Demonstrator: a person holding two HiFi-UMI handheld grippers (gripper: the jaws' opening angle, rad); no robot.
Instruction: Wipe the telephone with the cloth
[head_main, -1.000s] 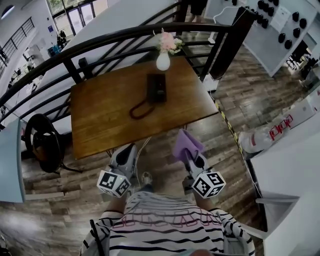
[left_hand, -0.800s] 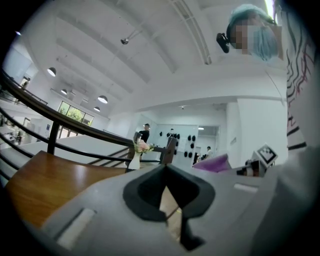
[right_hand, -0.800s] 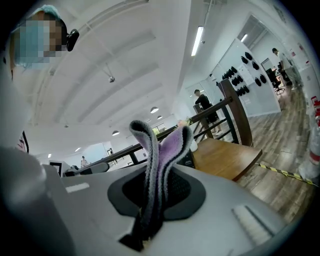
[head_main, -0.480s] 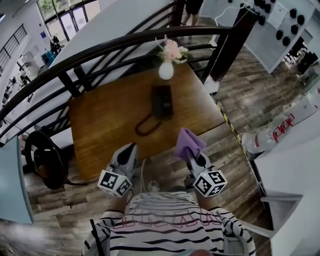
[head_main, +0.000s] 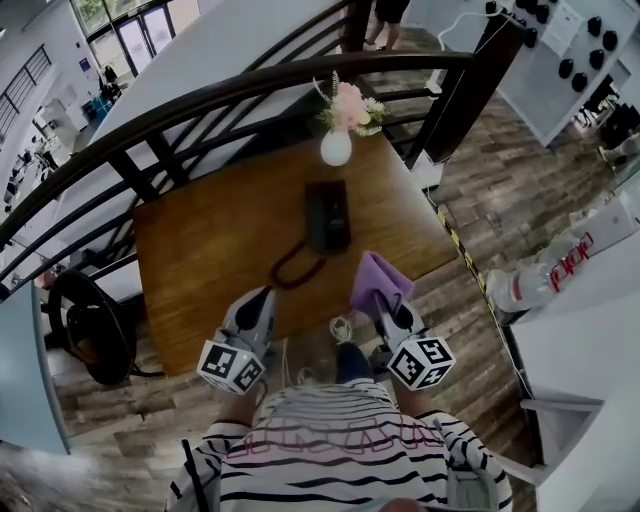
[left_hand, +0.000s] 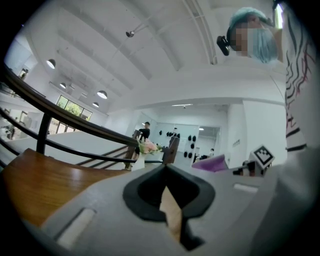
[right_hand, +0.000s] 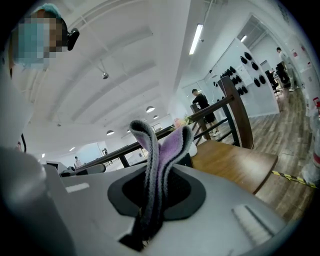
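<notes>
**Right claw (head_main: 388, 312) clamped on the cloth (head_main: 378, 281), left claw (head_main: 261, 298) closed and empty**

From the head view, I see both claws held low in front of me at the near edge of the wooden table (head_main: 200, 250). The purple cloth sticks up from the right claw. The black telephone (head_main: 327, 214) lies flat near the middle of the table, clear of the cloth. Its cord (head_main: 295, 268) loops toward me, and a white vase (head_main: 336, 148) of flowers stands just behind it by the dark railing (head_main: 200, 98).

In the left gripper view, the jaws meet at their tips with nothing between them. Only a thin sliver of tabletop shows through lower down.

In the right gripper view, the jaws are pressed onto the folded cloth, whose doubled edge rises above them. The table's corner shows beyond.
</notes>
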